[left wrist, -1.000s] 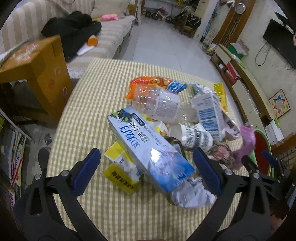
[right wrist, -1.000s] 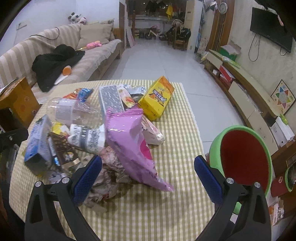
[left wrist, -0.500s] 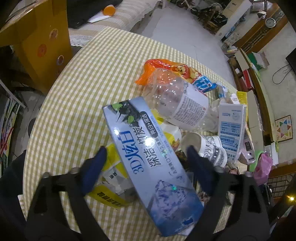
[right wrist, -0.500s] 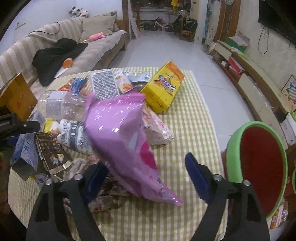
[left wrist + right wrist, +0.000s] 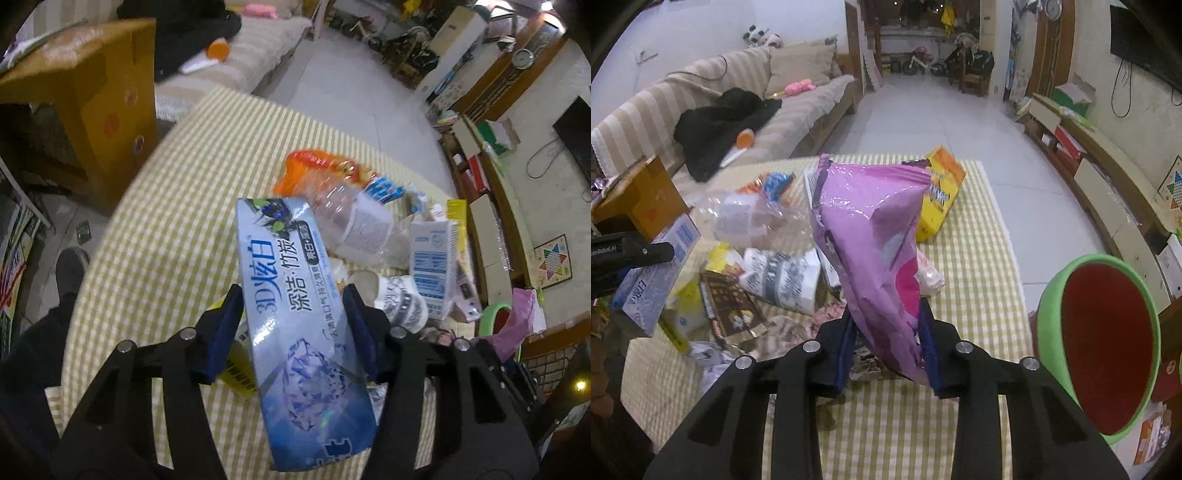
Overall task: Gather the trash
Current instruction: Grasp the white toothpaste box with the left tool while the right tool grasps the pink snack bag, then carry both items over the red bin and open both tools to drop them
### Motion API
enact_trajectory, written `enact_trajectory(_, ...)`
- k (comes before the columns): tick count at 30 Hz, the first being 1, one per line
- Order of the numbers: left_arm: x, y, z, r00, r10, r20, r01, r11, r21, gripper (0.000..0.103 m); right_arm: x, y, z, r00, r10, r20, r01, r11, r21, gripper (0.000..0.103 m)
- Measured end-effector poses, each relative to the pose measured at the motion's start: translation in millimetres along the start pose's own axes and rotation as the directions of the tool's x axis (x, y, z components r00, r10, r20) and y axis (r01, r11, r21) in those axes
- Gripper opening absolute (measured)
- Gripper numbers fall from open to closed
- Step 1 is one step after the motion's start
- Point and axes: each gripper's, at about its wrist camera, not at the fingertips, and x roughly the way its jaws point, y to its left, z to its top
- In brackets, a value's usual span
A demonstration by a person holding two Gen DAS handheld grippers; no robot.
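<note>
The left gripper (image 5: 293, 326) has just been closing, and its blue pads now press on both long sides of a blue toothpaste box (image 5: 295, 306), which runs lengthwise between the jaws, its far end tipped toward twelve o'clock above the table (image 5: 166, 240) with the yellow-checked cloth. Under the box, at about eight o'clock from the grip, a yellow packet (image 5: 236, 365) lies on the cloth. Beyond the box, toward one o'clock, a crushed clear plastic bottle (image 5: 351, 221) lies on its side, with an orange wrapper (image 5: 317, 166) behind it. At three o'clock from the grip lie a white patterned paper cup (image 5: 400, 299) and, just beside it, a white and blue carton (image 5: 430, 266).

The right gripper (image 5: 886, 339) has also just been closing; its jaws are nearly together and pinch the lower end of a purple plastic bag (image 5: 868, 229), which stands up from the grip toward twelve o'clock. Behind the bag, at one o'clock, a yellow snack box (image 5: 942, 192) rests on the cloth. Toward ten o'clock lie the patterned cup and the clear bottle, and at nine o'clock a brown wrapper (image 5: 731, 310). At three o'clock, off the table's edge, a green bin with a red inside (image 5: 1104, 339) tilts its mouth toward the camera. A striped sofa (image 5: 665, 107) stands farther off at eleven o'clock.
</note>
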Motion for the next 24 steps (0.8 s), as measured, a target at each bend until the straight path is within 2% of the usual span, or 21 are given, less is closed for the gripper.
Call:
enact_trajectory(6, -31.1, -5.8, -6.7, 0.998, -0.026, 0.052, 0.023, 0.998, 0.05, 0.049, -32.3, -3.9, 0.4, 0.997, 0.032, 0.064, -0.034, 0.999, 0.022, 0.031)
enact_trajectory(14, -67.4, -20.7, -13.2, 0.993, -0.058, 0.099, 0.045, 0.99, 0.132, 0.049, -67.1, -14.0, 1.3, 0.993, 0.059, 0.106, -0.065, 0.996, 0.056, 0.031)
enact_trajectory(19, -81.6, -46.0, -14.2, 0.99, -0.089, 0.109, 0.067, 0.979, 0.192, 0.049, -86.5, -30.8, 4.2, 0.989, 0.061, 0.138, -0.074, 0.992, 0.098, 0.031)
enact_trajectory(24, -79.5, -92.1, -19.3, 0.984, -0.153, 0.086, 0.124, 0.952, 0.279, 0.049, -107.3, -62.2, 2.0, 0.985, 0.04, 0.169, -0.066, 0.987, 0.15, 0.031)
